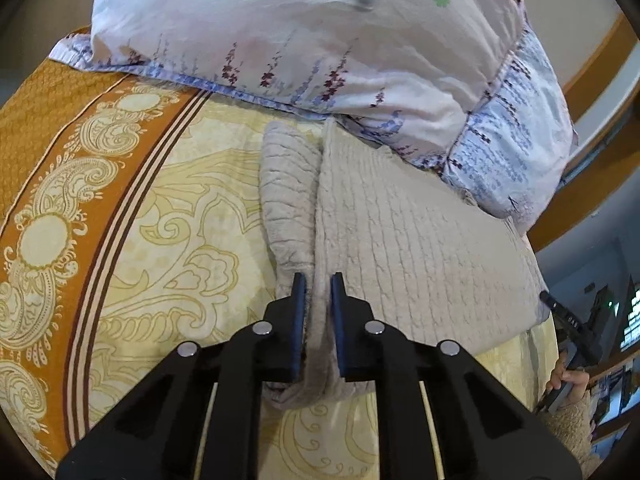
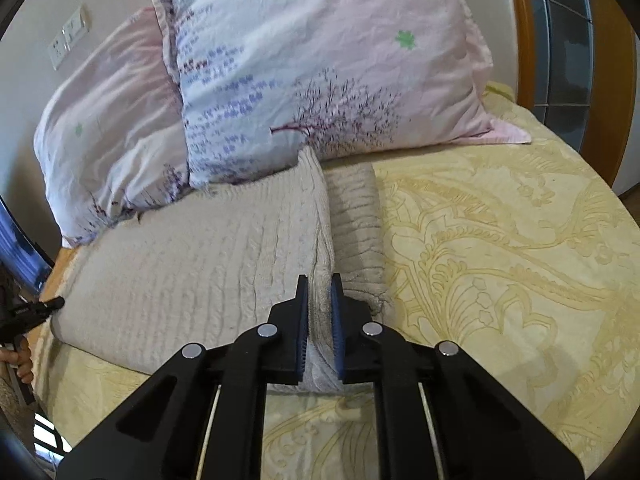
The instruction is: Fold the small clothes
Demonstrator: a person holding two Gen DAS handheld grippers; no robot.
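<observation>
A beige knitted sweater [image 1: 420,240] lies flat on the bed, with a sleeve [image 1: 288,200] folded alongside its body. In the left wrist view my left gripper [image 1: 318,280] is shut on the sweater's near edge where sleeve and body meet, and fabric is bunched between the blue pads. The right wrist view shows the same sweater [image 2: 192,260] with its other sleeve [image 2: 356,220]. There my right gripper [image 2: 320,280] is shut on the near edge beside that sleeve, a ridge of knit pinched between its pads. The far end of the sweater is tucked under the pillows.
Two floral pillows [image 2: 320,80] [image 2: 108,120] lean at the head of the bed. A yellow patterned bedspread [image 2: 500,240] with an orange border [image 1: 60,128] covers it. A wooden headboard [image 2: 520,40] stands at the right. A hand [image 1: 568,380] holds the other gripper at the sweater's corner.
</observation>
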